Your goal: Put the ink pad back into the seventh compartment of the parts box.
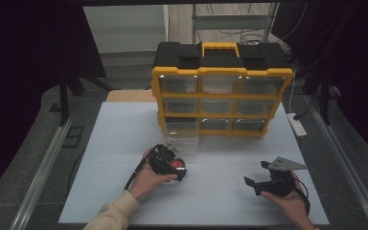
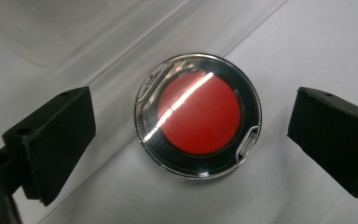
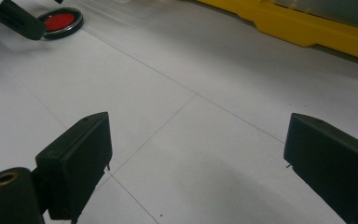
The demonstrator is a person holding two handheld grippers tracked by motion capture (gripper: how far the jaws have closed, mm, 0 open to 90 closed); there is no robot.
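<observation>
A round red disc in a clear case (image 2: 198,115) lies flat on the white table, just in front of a pulled-out clear drawer (image 1: 182,138). My left gripper (image 2: 191,140) hangs over the disc (image 1: 178,166), open, one jaw on each side and neither touching it. Seen from the right gripper view, the disc (image 3: 59,21) lies far off at the top left. My right gripper (image 3: 205,163) is open over bare table at the front right (image 1: 261,178), holding nothing.
A yellow and black organiser (image 1: 222,88) with clear drawers stands at the back of the white table (image 1: 120,139). Its lower left drawer is drawn out towards me. A white power strip (image 1: 297,124) lies at the right edge. Dark curtains flank the table.
</observation>
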